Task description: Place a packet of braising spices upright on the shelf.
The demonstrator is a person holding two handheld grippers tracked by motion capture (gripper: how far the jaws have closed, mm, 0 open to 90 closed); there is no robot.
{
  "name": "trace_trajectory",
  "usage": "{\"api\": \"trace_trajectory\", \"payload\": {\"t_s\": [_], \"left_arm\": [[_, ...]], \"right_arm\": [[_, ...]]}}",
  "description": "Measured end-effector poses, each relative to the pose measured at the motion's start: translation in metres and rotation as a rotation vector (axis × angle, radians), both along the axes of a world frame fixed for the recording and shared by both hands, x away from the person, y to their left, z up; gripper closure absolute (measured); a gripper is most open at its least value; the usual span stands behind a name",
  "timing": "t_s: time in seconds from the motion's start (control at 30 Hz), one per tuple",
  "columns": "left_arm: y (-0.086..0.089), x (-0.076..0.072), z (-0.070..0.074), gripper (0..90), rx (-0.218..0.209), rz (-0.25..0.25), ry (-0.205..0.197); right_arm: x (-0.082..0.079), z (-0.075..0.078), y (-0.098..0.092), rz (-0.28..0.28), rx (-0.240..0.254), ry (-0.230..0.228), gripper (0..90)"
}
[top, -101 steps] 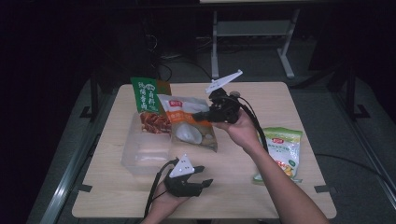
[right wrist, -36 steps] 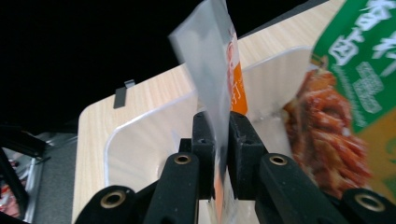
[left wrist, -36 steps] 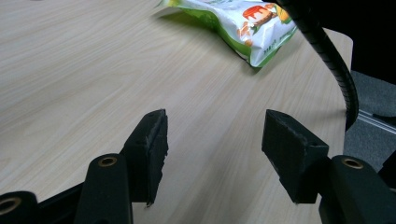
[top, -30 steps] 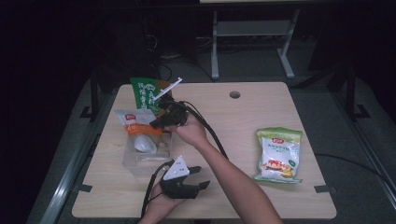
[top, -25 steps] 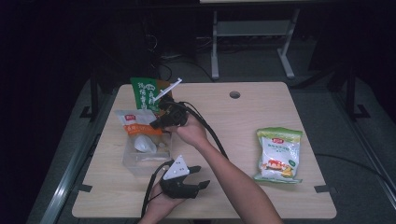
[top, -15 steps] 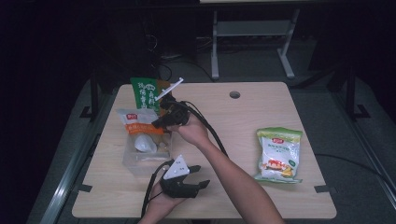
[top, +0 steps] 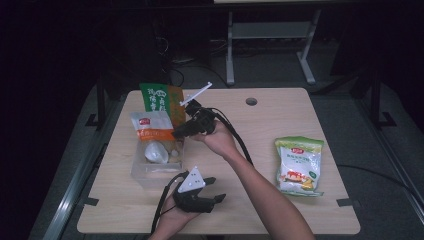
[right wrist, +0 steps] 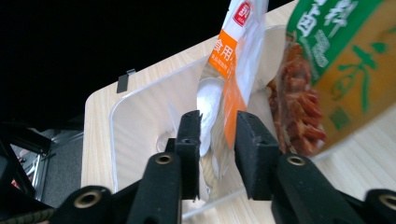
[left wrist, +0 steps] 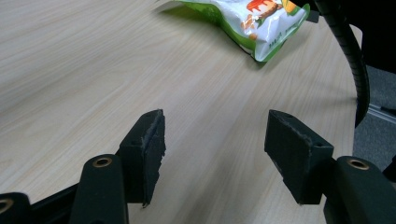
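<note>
Wooden table (top: 260,130) | noodle bag (top: 150,131) in clear bin (top: 145,172), long axis away | right gripper (top: 181,134) jaws just opening, bag between | left gripper (top: 212,192) jaws open

Both tongs black: left tongs (top: 216,190) with grey triangular plate, trailing black cable; right tongs (top: 176,135) with ribbed black cable. Brass-ringed screws at jaw bases. Forearms unsleeved.

Bare tabletop (top: 260,135) mid-table, clear bin (top: 145,172) and green packet (top: 159,100) crowding left
</note>
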State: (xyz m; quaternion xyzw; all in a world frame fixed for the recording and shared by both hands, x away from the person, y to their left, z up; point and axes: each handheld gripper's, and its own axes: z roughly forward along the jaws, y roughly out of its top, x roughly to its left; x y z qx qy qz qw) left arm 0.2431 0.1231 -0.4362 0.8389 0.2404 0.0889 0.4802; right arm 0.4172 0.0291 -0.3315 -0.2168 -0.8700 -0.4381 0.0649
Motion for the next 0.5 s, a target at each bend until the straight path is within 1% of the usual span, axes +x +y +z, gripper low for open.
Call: {"api": "trace_trajectory", "payload": {"t_s": [0.03, 0.1, 0.13, 0.17, 0.23, 0.3, 0.33, 0.37, 0.4, 0.43, 0.5], "left_arm": [[0.0, 0.0, 0.0, 37.5, -0.001, 0.0, 0.002], [0.0, 0.001, -0.001, 37.2, -0.007, 0.001, 0.01], [0.0, 0.001, -0.001, 37.0, -0.006, 0.002, 0.009], [0.001, 0.001, -0.001, 37.0, -0.009, 0.003, 0.008], [0.001, 0.002, 0.0, 36.9, -0.005, 0.003, 0.008], [0.001, 0.003, -0.001, 36.8, -0.005, 0.005, 0.012], [0.001, 0.004, -0.001, 36.6, -0.003, 0.006, 0.01], [0.001, 0.004, -0.001, 36.5, -0.004, 0.005, 0.002], [0.001, 0.004, -0.001, 36.4, -0.004, 0.007, 0.004], [0.001, 0.004, -0.002, 36.3, -0.008, 0.008, 0.003], [0.001, 0.004, -0.002, 36.1, -0.002, 0.008, 0.001]], "right_arm": [[-0.001, 0.001, -0.004, -0.006, 0.002, 0.008, 69.1], [-0.002, 0.003, -0.012, -0.015, 0.007, 0.01, 67.6], [-0.003, 0.004, -0.02, -0.02, 0.015, 0.01, 66.4], [-0.003, 0.004, -0.02, -0.02, 0.015, 0.01, 66.4], [-0.002, 0.005, -0.03, -0.025, 0.007, 0.002, 65.0], [-0.003, 0.005, -0.039, -0.036, 0.014, 0.012, 62.7], [-0.002, 0.005, -0.044, -0.042, 0.002, -0.001, 62.3], [-0.003, 0.006, -0.047, -0.047, 0.005, 0.011, 62.0], [-0.003, 0.005, -0.052, -0.054, 0.004, 0.006, 61.3], [-0.004, 0.006, -0.055, -0.061, 0.003, 0.013, 60.4], [-0.005, 0.005, -0.065, -0.074, -0.003, 0.009, 59.6]]}}
